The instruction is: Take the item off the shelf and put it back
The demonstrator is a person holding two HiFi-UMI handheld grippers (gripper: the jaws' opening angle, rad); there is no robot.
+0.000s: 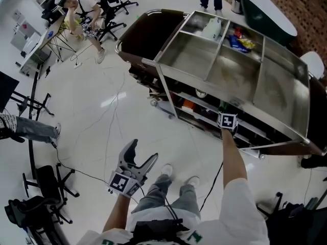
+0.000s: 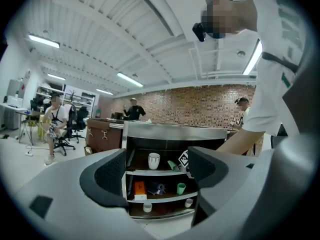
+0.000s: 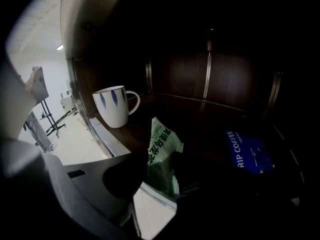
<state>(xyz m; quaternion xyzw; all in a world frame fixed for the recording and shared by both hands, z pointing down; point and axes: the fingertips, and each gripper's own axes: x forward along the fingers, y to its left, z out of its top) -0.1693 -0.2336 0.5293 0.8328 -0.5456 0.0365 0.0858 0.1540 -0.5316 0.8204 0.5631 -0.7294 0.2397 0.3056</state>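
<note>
Standing crinkled and glossy at the dark wooden shelf's (image 3: pixel 200 119) front edge, the green packet (image 3: pixel 161 144) is clamped low down by the right gripper (image 3: pixel 159 181), whose far jaw melts into shadow. A glazed white mug (image 3: pixel 114 105) stands left of it and a blue coffee sachet (image 3: pixel 248 151) lies right. From overhead the steel cart (image 1: pixel 235 80) hides all three. The left gripper (image 1: pixel 140 154) gapes empty.

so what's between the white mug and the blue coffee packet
A green printed packet, pinched in the right hand-held gripper, sits between the white ceramic mug and the flat blue coffee packet; the right gripper view shows it.
</note>
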